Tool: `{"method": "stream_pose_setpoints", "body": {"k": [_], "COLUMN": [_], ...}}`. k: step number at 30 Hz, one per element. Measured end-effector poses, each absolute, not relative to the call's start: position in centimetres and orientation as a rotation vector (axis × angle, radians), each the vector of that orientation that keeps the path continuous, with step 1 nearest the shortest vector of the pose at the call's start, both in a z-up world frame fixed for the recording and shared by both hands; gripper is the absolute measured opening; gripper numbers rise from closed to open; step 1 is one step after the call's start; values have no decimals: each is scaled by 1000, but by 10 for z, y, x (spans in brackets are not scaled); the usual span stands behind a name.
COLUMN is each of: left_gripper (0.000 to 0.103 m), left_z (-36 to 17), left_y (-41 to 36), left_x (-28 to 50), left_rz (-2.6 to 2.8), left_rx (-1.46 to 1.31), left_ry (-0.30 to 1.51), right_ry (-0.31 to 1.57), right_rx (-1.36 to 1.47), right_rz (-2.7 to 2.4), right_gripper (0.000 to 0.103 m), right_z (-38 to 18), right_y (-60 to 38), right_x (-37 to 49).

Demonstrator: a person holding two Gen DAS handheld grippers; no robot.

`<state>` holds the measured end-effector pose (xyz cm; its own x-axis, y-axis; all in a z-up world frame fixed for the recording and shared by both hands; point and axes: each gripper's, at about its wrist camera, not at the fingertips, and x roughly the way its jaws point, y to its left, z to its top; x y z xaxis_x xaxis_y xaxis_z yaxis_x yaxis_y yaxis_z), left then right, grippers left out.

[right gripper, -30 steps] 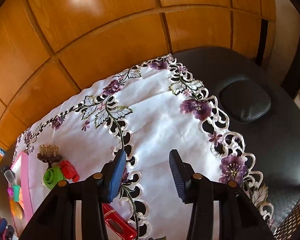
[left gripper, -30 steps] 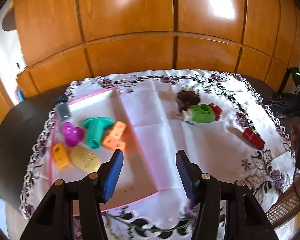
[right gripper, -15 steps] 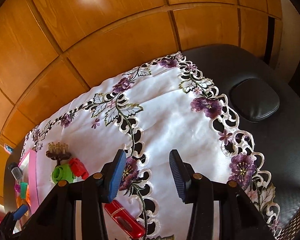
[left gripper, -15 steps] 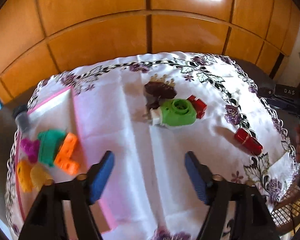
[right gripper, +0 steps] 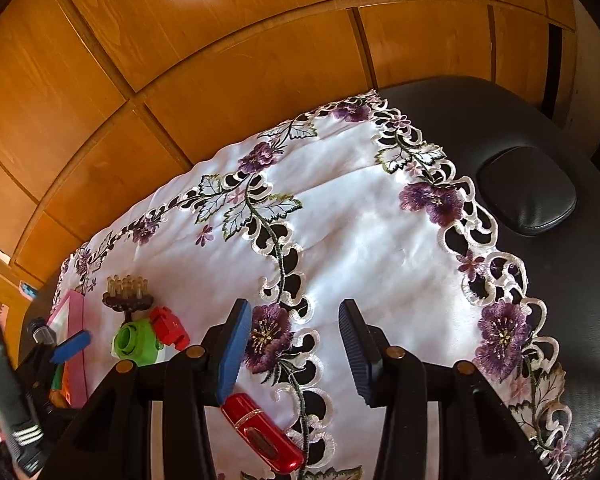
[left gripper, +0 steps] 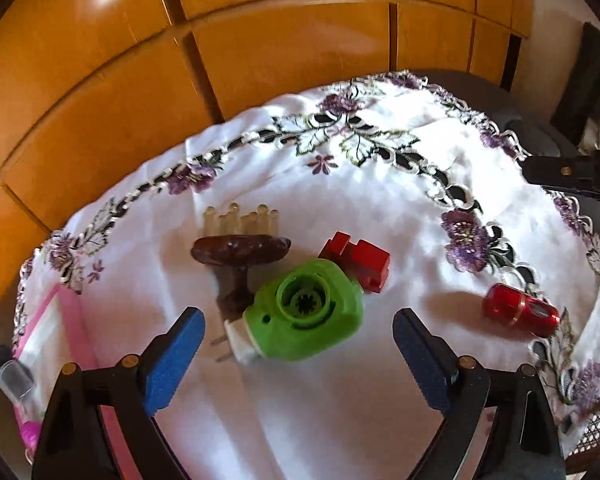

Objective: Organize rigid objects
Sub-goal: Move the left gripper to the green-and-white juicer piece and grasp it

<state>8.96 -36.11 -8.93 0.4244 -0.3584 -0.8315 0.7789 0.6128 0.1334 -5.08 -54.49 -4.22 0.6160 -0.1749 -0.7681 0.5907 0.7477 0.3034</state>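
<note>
A green plug-in device [left gripper: 308,316] with a white two-pin end lies on the white embroidered cloth [left gripper: 380,184]. A brown bristled brush [left gripper: 240,248] lies just behind it and a red block [left gripper: 358,260] touches its far right side. My left gripper [left gripper: 298,313] hangs over the green device with its jaws opening wide; the blue pads [left gripper: 172,360] flank the device without touching it. A red flash drive [left gripper: 520,312] lies to the right. My right gripper [right gripper: 294,308] stands open over bare cloth, the flash drive [right gripper: 264,432] just below its left finger.
A pink tray [left gripper: 66,320] at the left edge holds a clear vial [left gripper: 14,376] and a magenta piece [left gripper: 30,436]. A wooden panelled wall [right gripper: 220,60] backs the table. A black padded surface with a cushion [right gripper: 526,192] lies to the right of the cloth.
My left gripper has swung right, from over the pink tray to over the green device, and its jaws have spread much wider. The right gripper has stayed about where it was.
</note>
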Motion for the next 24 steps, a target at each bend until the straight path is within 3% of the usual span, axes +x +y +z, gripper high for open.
{"method": "stream_pose_setpoints", "body": {"k": [2, 4, 5, 6, 24], "left_gripper": [94, 84, 73, 71, 71], "left_z": [-95, -100, -105, -106, -108], "left_y": [-365, -370, -372, -373, -280], "left_x": [94, 97, 99, 98, -2], "left_rz": [-764, -765, -766, -762, -650], "left_rx": [563, 572, 573, 576, 378], "left_ry": [868, 874, 885, 870, 852], "right_ry": [798, 802, 805, 808, 827], "right_rx": [585, 586, 585, 584, 615], "right_rz": [-462, -457, -455, -454, -489], "right_gripper": [46, 46, 46, 46, 46], "right_z": [-43, -44, -44, -44, -50], "right_y": [-545, -544, -544, -544, -551], "right_x": [-50, -49, -48, -48, -51]}}
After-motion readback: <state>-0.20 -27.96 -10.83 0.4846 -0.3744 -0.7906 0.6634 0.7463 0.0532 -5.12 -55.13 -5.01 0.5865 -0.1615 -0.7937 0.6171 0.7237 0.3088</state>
